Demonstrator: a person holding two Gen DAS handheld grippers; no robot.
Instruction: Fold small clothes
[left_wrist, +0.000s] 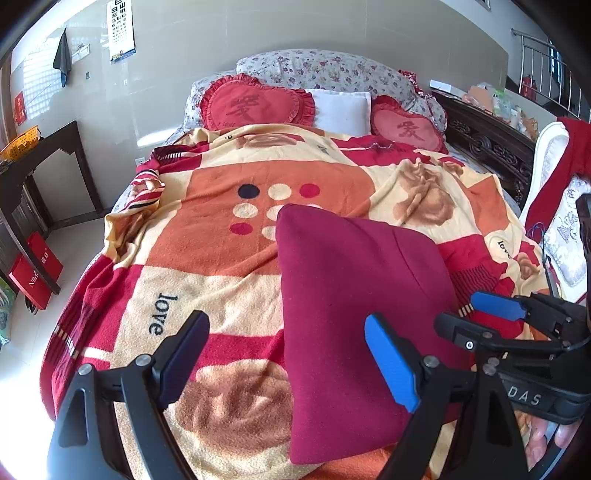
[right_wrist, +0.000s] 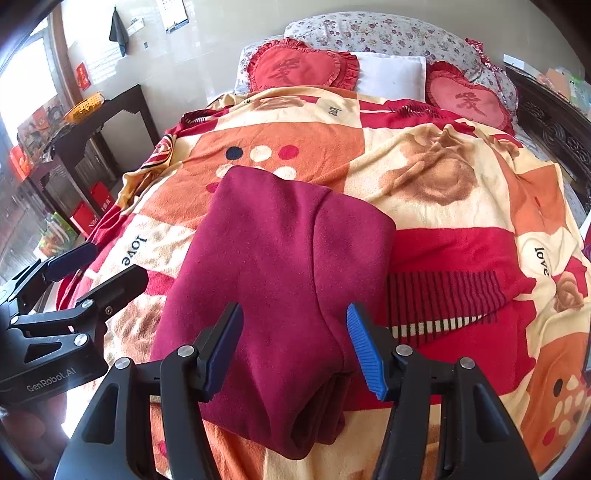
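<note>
We see the folded maroon garment (right_wrist: 280, 280) on the blanket (right_wrist: 443, 177), at twelve o'clock from our right gripper (right_wrist: 293, 350); jaws apart, gripping nothing. Our left gripper (left_wrist: 286, 363) gapes at its nine o'clock.

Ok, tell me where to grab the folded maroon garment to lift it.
Take the maroon garment at its thick near end, where the stacked layers show. Come in from the near side with the right hand-held gripper, whose open jaws already straddle it.

A dark maroon fleece garment (right_wrist: 280, 280) lies folded in a thick, layered bundle on the bed's blanket (right_wrist: 461, 177), its folded edges nearest the camera.
</note>
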